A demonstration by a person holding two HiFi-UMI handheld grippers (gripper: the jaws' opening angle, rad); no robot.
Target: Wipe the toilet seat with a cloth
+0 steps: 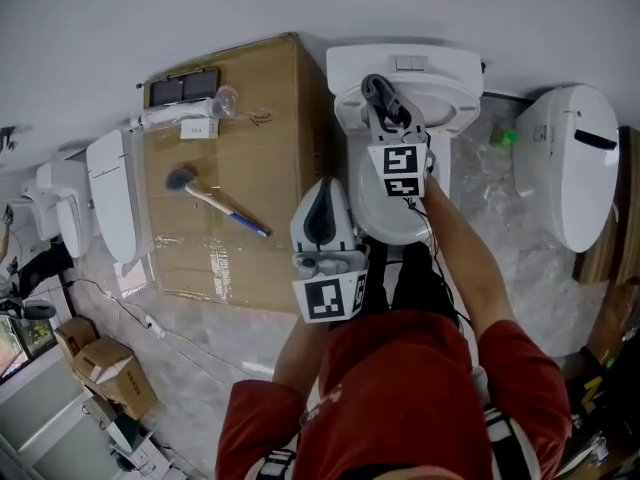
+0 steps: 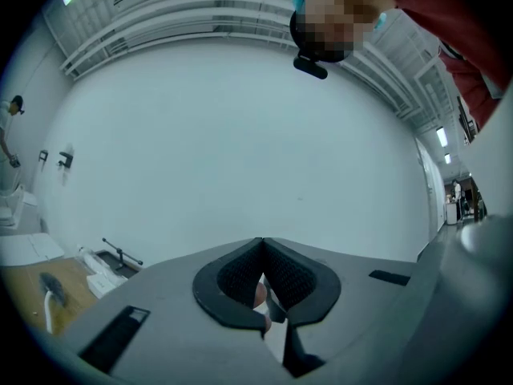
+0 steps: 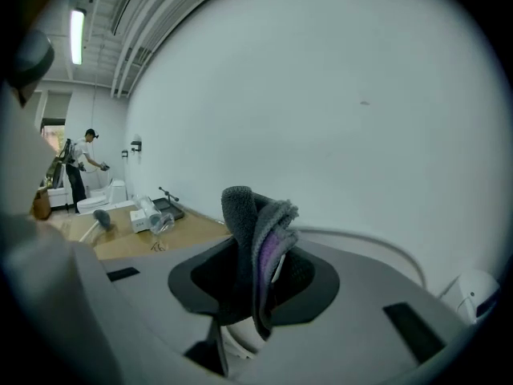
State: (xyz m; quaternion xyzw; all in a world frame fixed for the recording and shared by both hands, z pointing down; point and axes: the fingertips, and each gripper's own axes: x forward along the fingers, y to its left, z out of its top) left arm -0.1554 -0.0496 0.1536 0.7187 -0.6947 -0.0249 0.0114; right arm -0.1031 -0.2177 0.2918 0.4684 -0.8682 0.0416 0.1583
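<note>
1. One grey cloth (image 3: 258,239) is pinched upright in your right gripper (image 3: 255,291), above the toilet seat (image 1: 378,213); its lower end is hidden between the jaws.
2. Your right gripper and arm cover much of that seat.
3. Your left gripper (image 2: 263,287) has its jaws pressed together, holding nothing.

The toilet (image 1: 445,93) in the upper centre was hemmed on its left by a cardboard box (image 1: 250,128) standing right against it, its top cluttered with a brush (image 1: 222,206) and a clear bottle (image 1: 185,115). To the right, a film-covered floor strip (image 1: 490,188) lay free before another toilet (image 1: 570,163).
</note>
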